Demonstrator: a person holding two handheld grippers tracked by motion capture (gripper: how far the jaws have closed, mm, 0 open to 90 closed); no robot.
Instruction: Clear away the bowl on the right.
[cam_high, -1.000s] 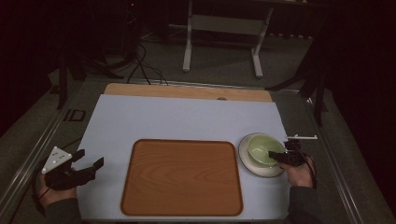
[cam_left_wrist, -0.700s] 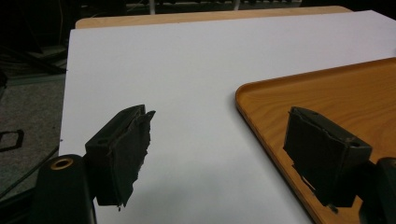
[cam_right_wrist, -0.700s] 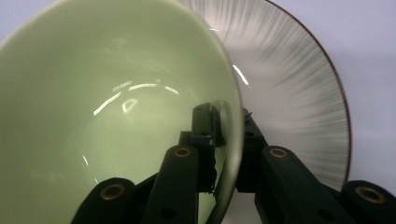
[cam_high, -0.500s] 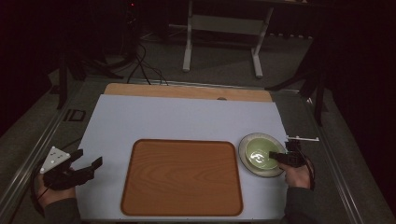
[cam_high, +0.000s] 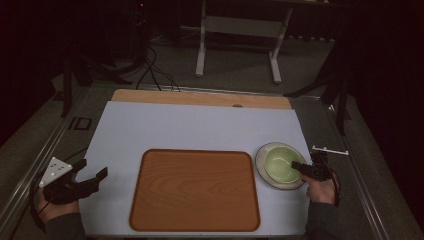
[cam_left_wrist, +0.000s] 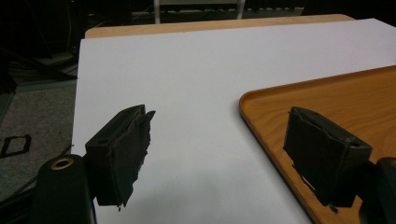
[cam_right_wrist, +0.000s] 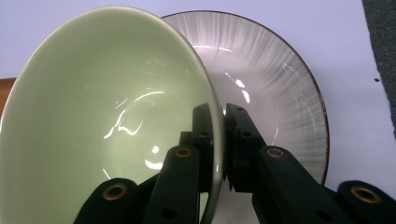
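While the green bowl (cam_right_wrist: 107, 116) sits in the white plate (cam_right_wrist: 280, 93) at the right side of the counter (cam_high: 200, 130), its near-right wall is pinched between the fingers (cam_right_wrist: 243, 135) of the right gripper (cam_high: 300, 166). One finger is inside the bowl and the other is outside, over the plate, and both press on the thin rim; they have just been closing on it. The plate has fine grey lines and a dark edge, and it lies on the white sheet just beside the right edge of the wooden tray (cam_high: 195, 190). The tray is brown with rounded corners and lies at the middle of the near half of the counter. In the high view the right hand (cam_high: 320, 189) comes in from the near right corner. At the far left, well apart from the bowl, the left gripper (cam_high: 90, 176) is held over the near left edge of the counter, with its fingers (cam_left_wrist: 123, 154) spread wide and nothing between them. One of them is over the white sheet and the other is over the left rim of the tray. A strip of wood (cam_high: 200, 98) shows along the far edge of the counter.
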